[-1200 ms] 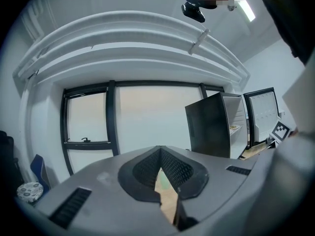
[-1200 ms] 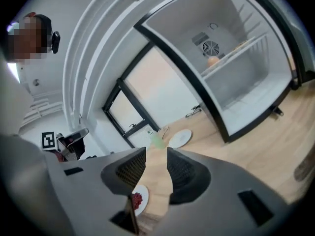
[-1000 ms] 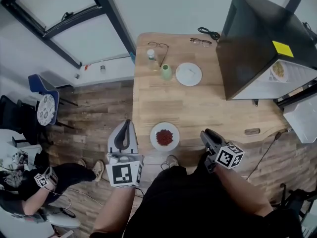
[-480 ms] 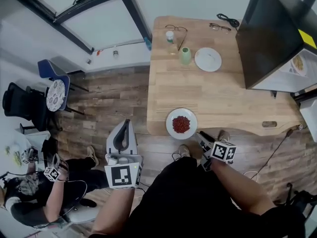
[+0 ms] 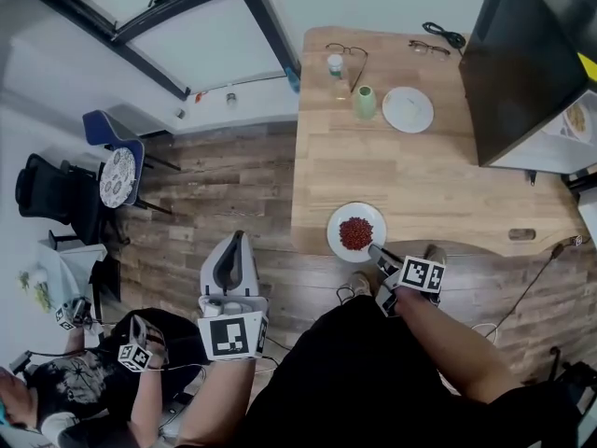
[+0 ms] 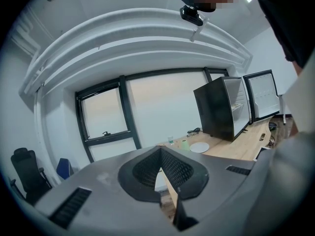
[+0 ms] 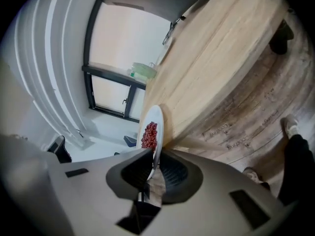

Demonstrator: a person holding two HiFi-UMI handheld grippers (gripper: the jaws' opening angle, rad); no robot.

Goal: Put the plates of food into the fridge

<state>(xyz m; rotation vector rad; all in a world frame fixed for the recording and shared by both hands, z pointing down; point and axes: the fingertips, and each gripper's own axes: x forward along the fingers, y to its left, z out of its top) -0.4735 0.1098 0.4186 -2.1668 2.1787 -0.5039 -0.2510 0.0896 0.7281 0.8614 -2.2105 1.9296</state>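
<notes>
**A:** Which step are you on?

**B:** Pick-up. Your right gripper [image 5: 375,250] jaws have just been closing and now pinch the near rim of the plate of red food [image 5: 356,232], which sits at the bench [image 5: 410,180] front edge. Your left gripper [image 5: 236,241] is off the bench, jaws closed, empty.

**A:** Next?

**B:** Probably lift level, then carry to the fridge [image 5: 522,63] far right. Don't tip the food.

**A:** View differences?

**B:** Only the right gripper view shows the rim between the pads. Only the head view shows the second plate [image 5: 408,109].
</notes>
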